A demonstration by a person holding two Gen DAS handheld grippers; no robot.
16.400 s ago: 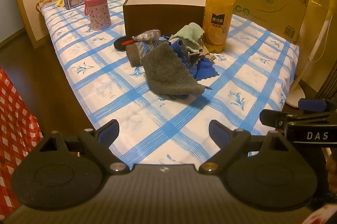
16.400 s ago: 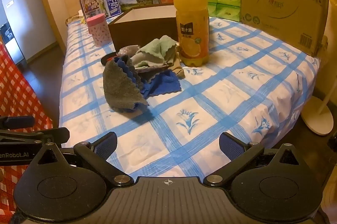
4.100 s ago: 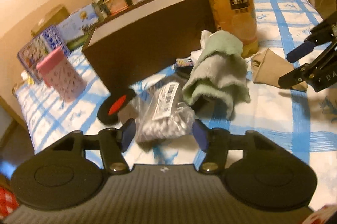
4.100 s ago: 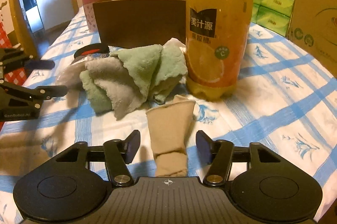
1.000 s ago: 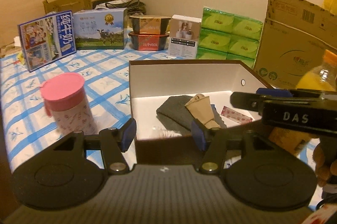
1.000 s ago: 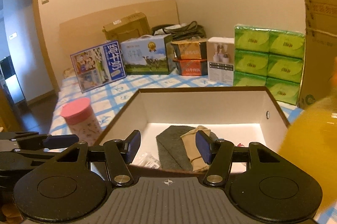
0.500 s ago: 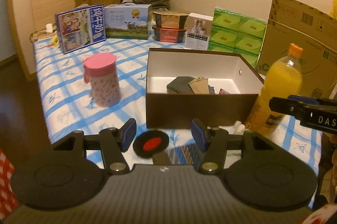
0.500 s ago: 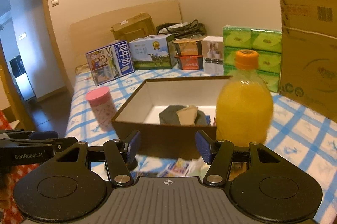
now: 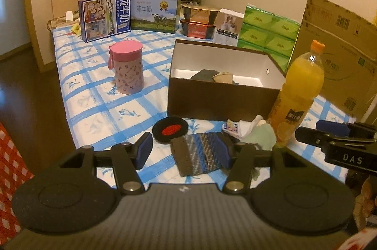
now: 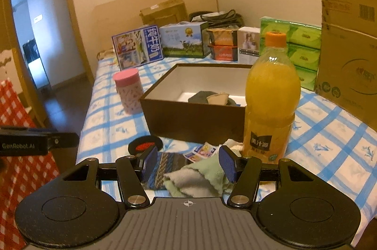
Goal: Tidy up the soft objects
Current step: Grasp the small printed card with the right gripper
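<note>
The brown box [image 9: 221, 97] stands mid-table and holds a dark grey cloth [image 9: 203, 74] and a beige sock [image 9: 222, 77]. In front of it lie a striped blue-grey cloth [image 9: 198, 155] and a pale green cloth [image 9: 259, 135]. My left gripper [image 9: 185, 152] hangs open and empty above the striped cloth. In the right wrist view my right gripper [image 10: 188, 164] is open and empty over the green cloth [image 10: 200, 175], with the striped cloth [image 10: 167, 165] at its left finger. The box [image 10: 195, 113] lies beyond it. Each gripper shows at the edge of the other's view.
A tall orange juice bottle [image 9: 299, 90] stands right of the box, close to the green cloth. A pink-lidded canister [image 9: 128, 68] stands to the left, with a black disc with a red centre [image 9: 170, 130] and small packets [image 9: 232, 126] in front. Cartons and tissue packs line the back.
Both grippers have drawn back from over the box toward the near side of the table. The cloths in front of the box have come into view between the fingers. Jaw widths are unchanged.
</note>
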